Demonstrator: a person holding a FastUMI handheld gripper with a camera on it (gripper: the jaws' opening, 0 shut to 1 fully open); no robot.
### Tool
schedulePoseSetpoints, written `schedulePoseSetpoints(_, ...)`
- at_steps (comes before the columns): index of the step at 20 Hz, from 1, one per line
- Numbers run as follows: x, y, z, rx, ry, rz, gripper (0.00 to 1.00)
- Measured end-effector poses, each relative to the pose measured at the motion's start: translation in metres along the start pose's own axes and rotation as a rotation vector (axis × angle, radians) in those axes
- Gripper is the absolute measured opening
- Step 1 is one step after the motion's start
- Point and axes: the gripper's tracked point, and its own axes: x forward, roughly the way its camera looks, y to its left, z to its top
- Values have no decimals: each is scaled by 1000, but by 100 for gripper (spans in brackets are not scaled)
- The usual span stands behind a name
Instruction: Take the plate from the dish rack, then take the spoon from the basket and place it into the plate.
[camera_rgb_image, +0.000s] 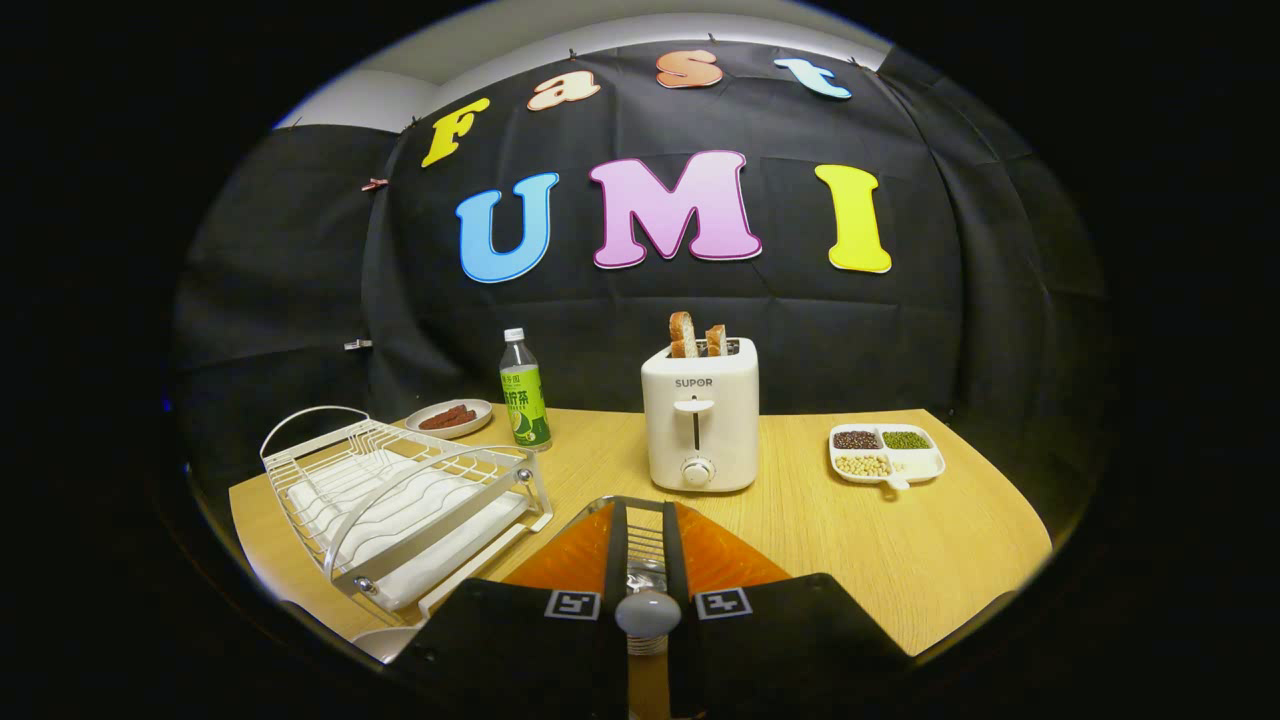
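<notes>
gripper (640, 520) fingers closed, nothing between | dish rack (400, 500) lower left, plate unseen | risk: fingers snagging rack wires

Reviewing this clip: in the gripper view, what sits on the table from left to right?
Dish rack → small plate of food → bottle → toaster → divided dish of beans. The hand-held gripper is in front of the toaster, fingers close together.
</notes>
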Motion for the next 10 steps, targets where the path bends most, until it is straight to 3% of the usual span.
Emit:
schedulePoseSetpoints(5,-12,10,60,-5,-64,52,19)
schedulePoseSetpoints(10,-63,43,95,-3,-58,168,18)
